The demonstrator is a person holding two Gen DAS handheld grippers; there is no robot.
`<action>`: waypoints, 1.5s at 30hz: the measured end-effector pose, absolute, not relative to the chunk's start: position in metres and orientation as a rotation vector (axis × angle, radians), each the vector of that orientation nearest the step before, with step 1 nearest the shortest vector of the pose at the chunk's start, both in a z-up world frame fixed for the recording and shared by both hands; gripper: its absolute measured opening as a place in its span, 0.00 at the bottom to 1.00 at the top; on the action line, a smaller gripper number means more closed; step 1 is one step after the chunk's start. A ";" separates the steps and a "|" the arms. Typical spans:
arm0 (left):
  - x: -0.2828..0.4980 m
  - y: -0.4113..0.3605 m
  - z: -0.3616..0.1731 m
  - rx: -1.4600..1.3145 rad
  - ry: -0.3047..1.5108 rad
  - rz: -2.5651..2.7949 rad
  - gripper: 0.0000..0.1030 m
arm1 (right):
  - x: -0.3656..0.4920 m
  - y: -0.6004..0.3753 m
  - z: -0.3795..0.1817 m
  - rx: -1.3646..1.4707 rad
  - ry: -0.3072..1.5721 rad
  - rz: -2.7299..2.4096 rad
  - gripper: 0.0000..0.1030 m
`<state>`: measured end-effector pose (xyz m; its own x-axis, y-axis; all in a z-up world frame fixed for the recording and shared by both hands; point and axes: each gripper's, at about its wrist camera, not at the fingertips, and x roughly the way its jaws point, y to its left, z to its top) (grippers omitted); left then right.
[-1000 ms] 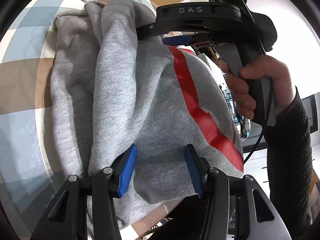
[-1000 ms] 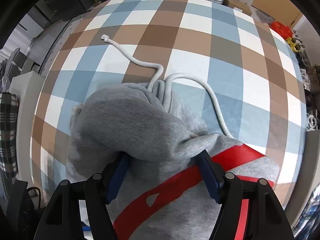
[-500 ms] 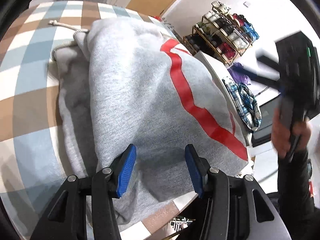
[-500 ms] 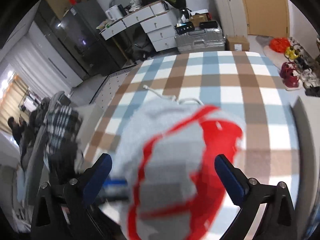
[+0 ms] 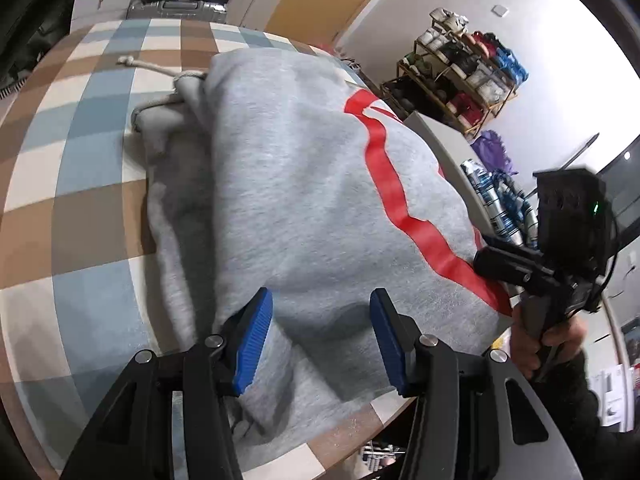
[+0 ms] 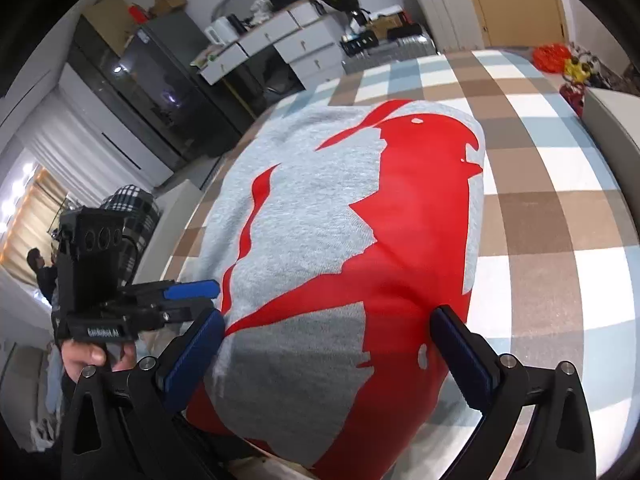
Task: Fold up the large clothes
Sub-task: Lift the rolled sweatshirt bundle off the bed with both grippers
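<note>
The grey hoodie (image 6: 340, 240) with its red print lies folded on the checked counter (image 6: 560, 208). Right gripper (image 6: 328, 356) jaws gape wide, released above its near edge. Left gripper (image 5: 320, 336) jaws half-open astride a fold; grasp unclear.

A lived-in home: shoe rack (image 5: 460, 76), suitcase (image 5: 180, 10), drawers (image 6: 276, 44).

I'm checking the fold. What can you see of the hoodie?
The hoodie is grey fleece with a big red print, folded into a thick bundle on the checked cloth. A white drawstring trails from its far end. The left gripper straddles its near edge; the right gripper stands open over it.
</note>
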<state>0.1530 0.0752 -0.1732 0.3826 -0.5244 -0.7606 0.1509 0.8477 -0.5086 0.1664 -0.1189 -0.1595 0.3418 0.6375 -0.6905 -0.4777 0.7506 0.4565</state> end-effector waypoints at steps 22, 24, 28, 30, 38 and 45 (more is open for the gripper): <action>0.191 0.127 -0.187 -0.696 1.225 -0.315 0.95 | 0.170 -0.183 -0.173 0.573 0.926 0.783 1.00; 0.198 0.122 -0.193 -0.719 1.287 -0.328 0.95 | 0.175 -0.191 -0.176 0.627 0.928 0.772 1.00; 0.213 0.117 -0.207 -0.782 1.399 -0.383 0.95 | 0.185 -0.196 -0.187 0.658 0.982 0.745 1.00; 0.211 0.116 -0.209 -0.845 1.421 -0.425 0.99 | 0.192 -0.195 -0.191 0.649 1.003 0.732 1.00; 0.209 0.116 -0.204 -0.858 1.445 -0.506 0.99 | 0.216 -0.182 -0.221 0.752 1.183 0.823 1.00; 0.216 0.113 -0.207 -0.844 1.441 -0.541 0.62 | 0.232 -0.157 -0.224 0.701 1.258 0.891 1.00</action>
<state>0.2155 0.1128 -0.2072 0.0901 -0.7698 -0.6319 -0.1643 0.6143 -0.7717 0.2318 -0.1572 -0.2236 0.0706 0.8673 -0.4928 -0.1770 0.4971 0.8494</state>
